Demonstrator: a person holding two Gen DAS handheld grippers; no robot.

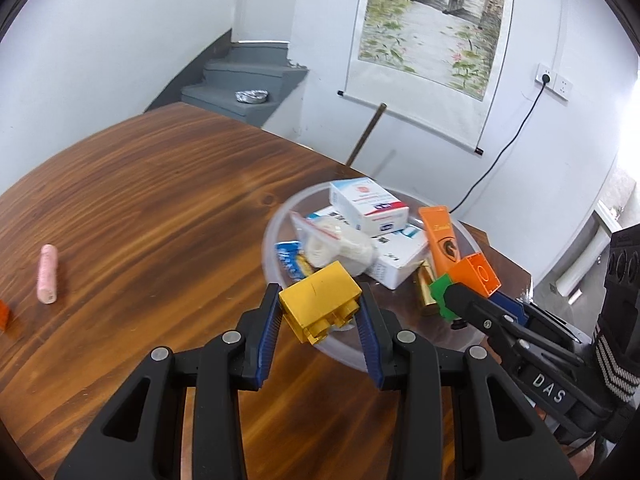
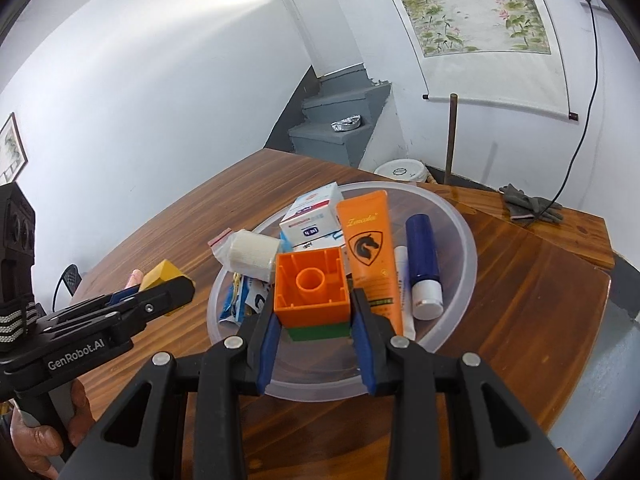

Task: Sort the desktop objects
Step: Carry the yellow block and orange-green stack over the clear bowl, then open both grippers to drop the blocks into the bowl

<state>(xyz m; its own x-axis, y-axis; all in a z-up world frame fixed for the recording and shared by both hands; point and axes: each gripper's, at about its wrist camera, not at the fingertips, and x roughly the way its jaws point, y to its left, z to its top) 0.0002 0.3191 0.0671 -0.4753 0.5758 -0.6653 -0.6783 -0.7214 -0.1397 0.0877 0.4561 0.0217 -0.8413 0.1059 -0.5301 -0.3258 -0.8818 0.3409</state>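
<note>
My left gripper (image 1: 320, 312) is shut on a yellow toy brick (image 1: 320, 306), held above the near rim of a clear plastic bowl (image 1: 276, 220). My right gripper (image 2: 314, 320) is shut on an orange brick (image 2: 312, 290) stacked on a green brick (image 2: 320, 332), over the same bowl (image 2: 460, 216). In the left wrist view the right gripper (image 1: 460, 300) enters from the right with the orange brick (image 1: 476, 274). The bowl holds white medicine boxes (image 1: 370, 204), a bagged gauze roll (image 2: 254, 254), an orange tube (image 2: 368, 248) and a blue bottle (image 2: 424, 256).
A pink stick (image 1: 47, 274) and an orange piece (image 1: 3, 314) lie on the wooden table (image 1: 140, 184) at far left. Grey gloves (image 2: 528, 202) rest at the table's far right corner. A person's hand (image 2: 44, 440) grips the left tool. Grey steps (image 1: 244, 80) rise behind.
</note>
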